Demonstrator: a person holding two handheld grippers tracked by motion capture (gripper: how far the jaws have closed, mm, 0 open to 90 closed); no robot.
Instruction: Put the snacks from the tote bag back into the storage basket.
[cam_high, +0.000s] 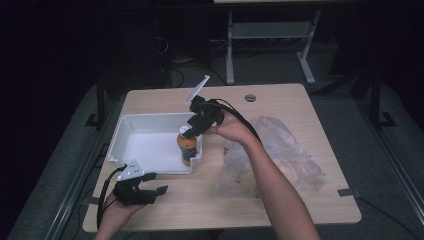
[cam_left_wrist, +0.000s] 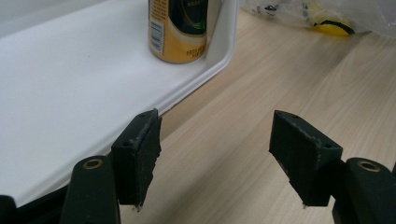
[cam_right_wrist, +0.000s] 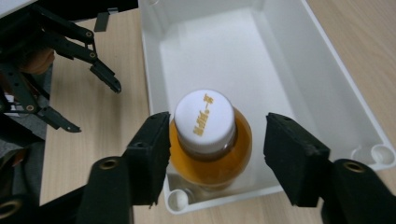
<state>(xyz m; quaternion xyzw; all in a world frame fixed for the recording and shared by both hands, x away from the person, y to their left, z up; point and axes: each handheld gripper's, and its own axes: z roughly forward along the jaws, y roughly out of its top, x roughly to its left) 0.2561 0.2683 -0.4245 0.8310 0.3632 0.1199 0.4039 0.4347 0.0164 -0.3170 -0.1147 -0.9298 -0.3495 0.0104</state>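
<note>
Bottle: an orange drink bottle (cam_high: 187, 147) with a white cap (cam_right_wrist: 206, 120) stands upright inside the white tray (cam_high: 131, 125), in the tray's near right corner, against its right wall and close to its near wall. The left gripper view shows its lower label (cam_left_wrist: 180, 28) resting on the tray floor beside the rounded corner wall.
Tray: a shallow white plastic box on the left half of the worktop (cam_high: 280, 97), long side across; apart from the bottle its floor is bare.
Right gripper: the right gripper (cam_high: 192, 131) hangs over the bottle's cap, pointing down. In the right gripper view the jaws stand to either side of the bottle's neck and shoulder; the one on the picture's left is at the bottle's side, the other stands clear with a gap, so the pads do not press and the bottle stands on its own.
Left gripper: the left gripper (cam_high: 156, 183) sits low at the near left edge of the worktop, just in front of the tray's near wall, pointing toward the right. Its jaws are spread wide with bare wood between them; one tip is next to the tray's rim.
Bag: a crumpled clear plastic bag (cam_high: 280, 150) lies on the right half of the worktop, with something yellow (cam_left_wrist: 329, 24) inside.
Hole: a round cable hole (cam_high: 250, 97) sits near the far edge.
</note>
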